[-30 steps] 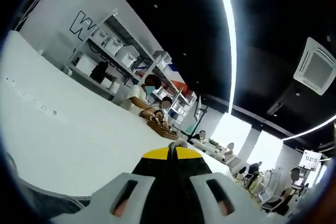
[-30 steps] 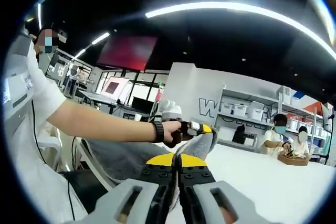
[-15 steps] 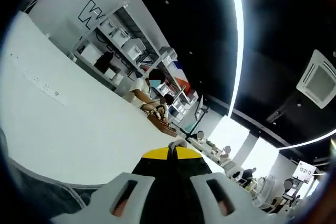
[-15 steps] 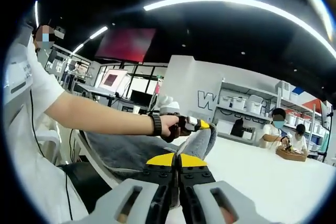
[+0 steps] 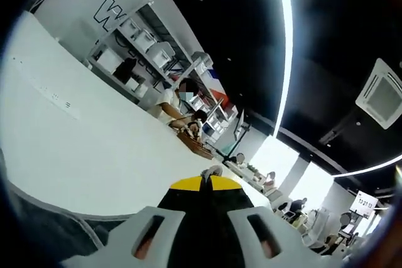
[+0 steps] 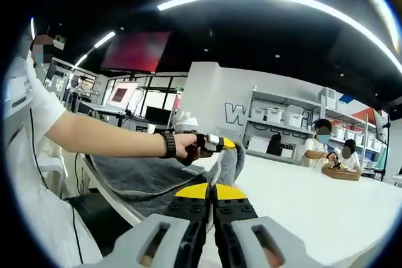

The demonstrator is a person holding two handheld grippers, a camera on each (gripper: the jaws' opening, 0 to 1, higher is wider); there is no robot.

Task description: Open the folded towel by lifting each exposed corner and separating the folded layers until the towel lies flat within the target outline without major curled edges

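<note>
The grey towel [image 6: 138, 180] hangs lifted off the white table [image 6: 301, 199], stretched between both grippers. In the right gripper view, my right gripper [image 6: 212, 190] has its yellow-tipped jaws shut on a towel edge at the bottom. The left gripper [image 6: 225, 144], held by a hand, is shut on a raised towel corner just above and beyond it. In the left gripper view, my left gripper [image 5: 204, 183] is shut, with a small grey tuft of towel [image 5: 211, 171] poking past its tips. More towel cloth [image 5: 44, 230] sags at the lower left, over the table [image 5: 81, 155].
The person's bare forearm [image 6: 107, 139], with a dark wristband, reaches in from the left. Two people sit at the table's far end by a brown tray [image 6: 339, 172]. Shelves with white bins [image 6: 276, 117] line the back wall.
Both grippers keep their hold on the towel. In the right gripper view, the left gripper and its towel corner now sit slightly further left; both views have shifted a little.
</note>
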